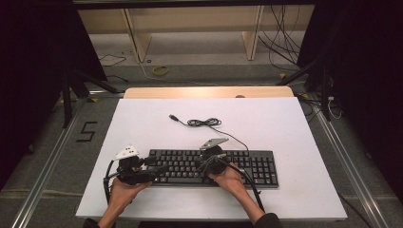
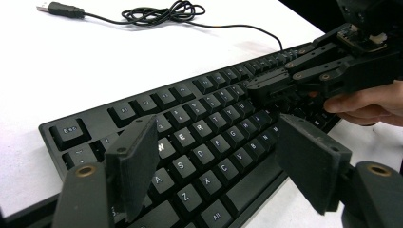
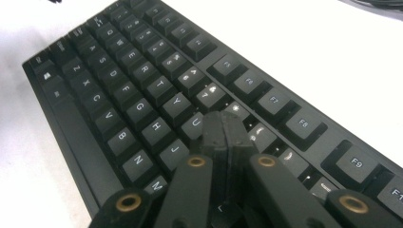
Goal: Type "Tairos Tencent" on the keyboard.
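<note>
From above, a black keyboard [image 1: 214,167] lies near the front edge of the white table [image 1: 285,123], its cable [image 1: 204,122] coiled behind. Left tool [image 2: 218,156] stands wide over the left-hand keys. Right tool [image 3: 227,130] is pinched together, tips down among the keys near U.

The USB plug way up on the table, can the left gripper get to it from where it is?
Probably yes. The left gripper is open at the keyboard's left end, and bare white table lies between it and the USB plug.
</note>
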